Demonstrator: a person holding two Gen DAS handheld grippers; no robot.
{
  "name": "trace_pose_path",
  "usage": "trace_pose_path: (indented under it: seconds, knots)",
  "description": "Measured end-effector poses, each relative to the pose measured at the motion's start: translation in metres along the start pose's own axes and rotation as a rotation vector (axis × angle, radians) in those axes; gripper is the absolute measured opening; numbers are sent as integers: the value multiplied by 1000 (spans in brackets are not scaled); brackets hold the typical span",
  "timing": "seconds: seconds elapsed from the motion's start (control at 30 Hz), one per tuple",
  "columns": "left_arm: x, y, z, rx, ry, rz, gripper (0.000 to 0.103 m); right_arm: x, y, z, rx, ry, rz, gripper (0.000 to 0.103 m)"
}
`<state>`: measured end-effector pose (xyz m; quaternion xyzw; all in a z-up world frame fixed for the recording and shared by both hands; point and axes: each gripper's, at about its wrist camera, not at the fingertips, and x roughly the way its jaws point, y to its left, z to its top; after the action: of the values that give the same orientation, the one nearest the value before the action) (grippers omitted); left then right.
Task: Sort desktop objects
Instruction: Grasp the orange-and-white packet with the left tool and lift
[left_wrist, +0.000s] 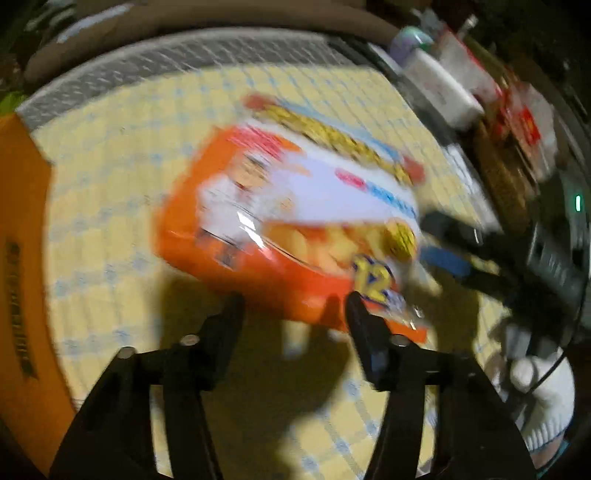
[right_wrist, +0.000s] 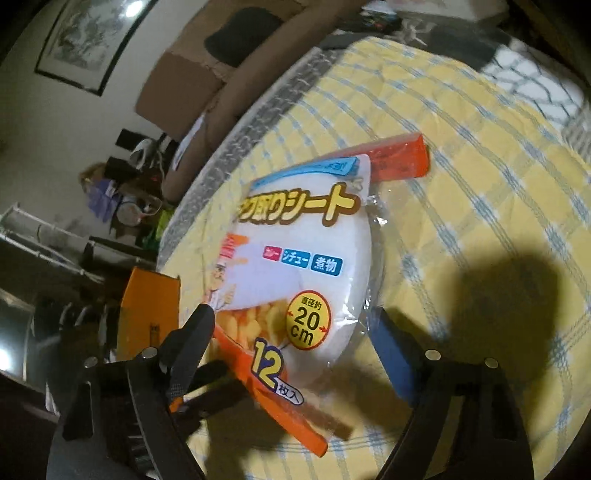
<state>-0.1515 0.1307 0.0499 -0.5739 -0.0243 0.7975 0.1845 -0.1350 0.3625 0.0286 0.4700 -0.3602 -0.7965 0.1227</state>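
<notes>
Item: packet of round cooking sheets (right_wrist: 295, 258), orange-and-white, in clear wrap, lying flat on the yellow checked tabletop (right_wrist: 480, 184); under its far end, a thin orange box (right_wrist: 399, 155).

Right gripper (right_wrist: 291, 332): jaws apart, straddling the packet's near end; pads not seen pressing.

Left gripper (left_wrist: 295, 306): jaws apart, empty, at the packet's near edge; view blurred.

Step, judged: approach before pickup. Next move calls for closing on the slippery wrap squarely, then lifting toward the orange carton (left_wrist: 22, 258) beside the tabletop, perhaps.
</notes>
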Motion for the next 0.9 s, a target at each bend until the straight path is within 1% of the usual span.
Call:
trace_pose_path:
  seconds: [0.03, 0.07, 0.1, 0.13, 0.23, 0.33, 0.37, 0.43, 0.5, 0.53, 0.57, 0.63, 0.7, 0.77, 0.83, 0.9]
  knots:
    - [-5, 7, 5, -25, -24, 12, 79, -2, -3, 0, 0, -4, -14, 87]
    - [-8, 15, 13, -49, -45, 14, 91, -3, -4, 1, -1, -7, -20, 87]
    - [-9, 22, 19, -65, -61, 28, 93, -4, -7, 1, 0, -9, -23, 87]
    - [-8, 28, 28, -73, -72, 64, 93, -5, -9, 2, 4, -12, -26, 87]
    - [8, 40, 48, -85, -68, 139, 93, -5, -14, 3, 23, -15, -24, 87]
    - [35, 50, 61, -114, -23, 147, 93, -2, -15, 6, 22, -7, -21, 87]
    - [42, 53, 62, -124, -11, 132, 93, 1, -12, 6, 18, -3, -19, 87]
    - [53, 53, 61, -138, 6, 69, 93, 3, -11, 5, 13, 4, -16, 87]
    - [56, 44, 58, -103, -12, 67, 94, 6, -9, 5, 7, 8, -13, 88]
    - [57, 38, 56, -78, -8, 64, 94, 7, -9, 5, 6, 9, -7, 88]
    - [58, 33, 55, -63, -8, 58, 88, 9, -8, 5, 11, 10, 8, 88]
    - [58, 24, 53, -45, -7, 54, 81, 10, -9, 6, 33, 9, 29, 89]
    - [54, 22, 51, -52, -7, 39, 69, 10, -9, 6, 51, 5, 39, 91]
    - [48, 24, 49, -75, -9, -6, 64, 8, -8, 6, 51, 0, 30, 92]
    - [40, 28, 45, -89, -12, -46, 63, 3, -8, 6, 53, -11, 27, 93]
    - [29, 30, 41, -94, -24, -69, 63, -2, -5, 7, 50, -20, 35, 92]
